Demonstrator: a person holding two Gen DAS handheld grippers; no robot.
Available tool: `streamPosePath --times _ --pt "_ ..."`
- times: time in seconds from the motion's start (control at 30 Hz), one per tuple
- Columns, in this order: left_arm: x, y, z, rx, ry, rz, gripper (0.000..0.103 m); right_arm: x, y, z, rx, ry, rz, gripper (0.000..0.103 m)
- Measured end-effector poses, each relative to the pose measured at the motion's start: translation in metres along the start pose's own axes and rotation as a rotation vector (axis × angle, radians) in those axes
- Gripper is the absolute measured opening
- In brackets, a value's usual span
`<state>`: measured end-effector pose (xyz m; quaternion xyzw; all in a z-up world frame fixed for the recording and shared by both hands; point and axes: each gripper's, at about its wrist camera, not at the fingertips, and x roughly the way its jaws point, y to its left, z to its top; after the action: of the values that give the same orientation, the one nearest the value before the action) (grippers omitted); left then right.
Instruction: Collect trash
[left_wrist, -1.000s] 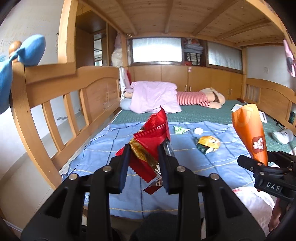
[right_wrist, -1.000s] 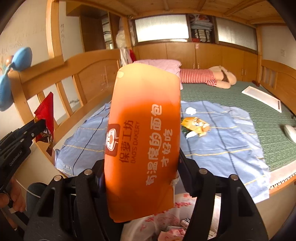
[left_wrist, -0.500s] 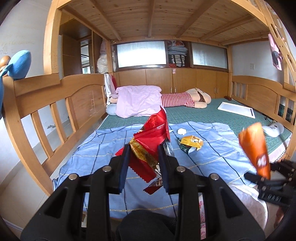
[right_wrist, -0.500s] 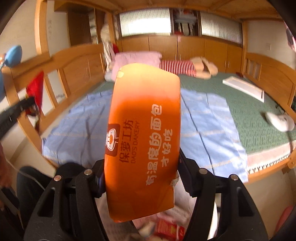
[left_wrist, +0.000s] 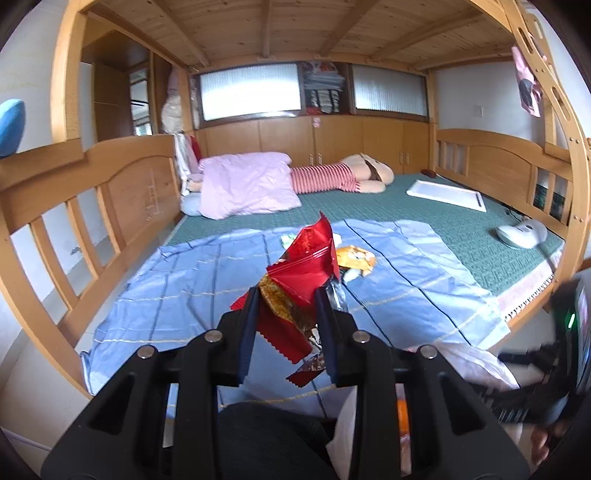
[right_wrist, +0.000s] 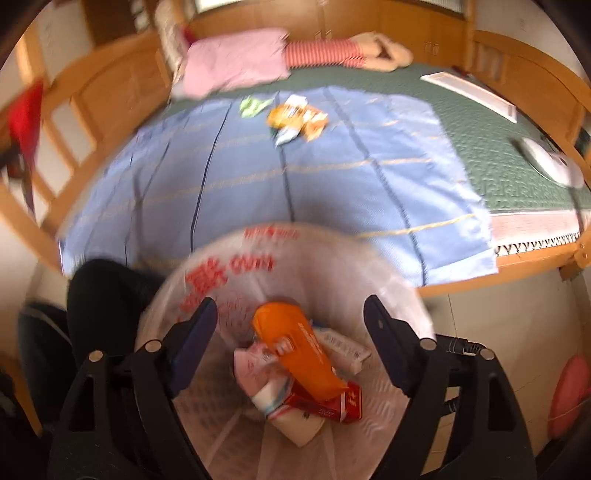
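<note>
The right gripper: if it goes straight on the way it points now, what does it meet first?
Probably the orange wrapper lying on the other trash in the white bag. The right gripper is opening with nothing between its jaws; depth is unclear.

The right wrist view is smeared by motion: the red print on the white trash bag (right_wrist: 236, 273) cannot be read, and the wrappers on the blue sheet (right_wrist: 295, 118) are left indistinct. In the left wrist view, the lower part of the red wrapper (left_wrist: 306, 273) is hidden behind the tongs (left_wrist: 286, 325), and the right tongs (left_wrist: 546, 373) are cut off by the edge and blurred.
</note>
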<state>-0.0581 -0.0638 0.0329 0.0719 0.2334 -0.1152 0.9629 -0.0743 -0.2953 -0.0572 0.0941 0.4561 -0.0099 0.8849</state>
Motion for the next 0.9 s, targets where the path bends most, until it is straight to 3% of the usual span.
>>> streamPosePath --times 0.1,0.27,0.3,0.4,0.47,0.57,0.7,0.9 --pt "0.014 -0.007 -0.007 0.004 0.071 -0.144 0.032 -0.017 -0.021 0.009 0.097 -0.086 -0.037 0.08" --pt "0.049 -0.031 -0.034 0.014 0.278 -0.44 0.035 -0.032 -0.052 0.018 0.219 -0.156 -0.064 0.08" --pt "0.053 -0.035 -0.039 0.021 0.302 -0.467 0.041 -0.032 -0.057 0.019 0.237 -0.16 -0.066 0.08" --pt "0.067 -0.049 -0.054 0.046 0.37 -0.537 0.075 -0.031 -0.066 0.022 0.267 -0.161 -0.078 0.08" --pt "0.073 -0.049 -0.057 0.038 0.389 -0.565 0.084 -0.029 -0.067 0.025 0.275 -0.158 -0.077 0.08" --pt "0.083 -0.036 -0.055 0.008 0.381 -0.557 0.089 -0.021 -0.066 0.036 0.272 -0.156 -0.073 0.08" --pt "0.106 0.007 -0.039 -0.07 0.342 -0.468 0.09 -0.002 -0.058 0.066 0.247 -0.147 -0.052 0.081" --pt "0.175 0.1 -0.019 -0.21 0.346 -0.164 0.09 0.057 -0.019 0.148 0.153 -0.134 0.033 0.081"
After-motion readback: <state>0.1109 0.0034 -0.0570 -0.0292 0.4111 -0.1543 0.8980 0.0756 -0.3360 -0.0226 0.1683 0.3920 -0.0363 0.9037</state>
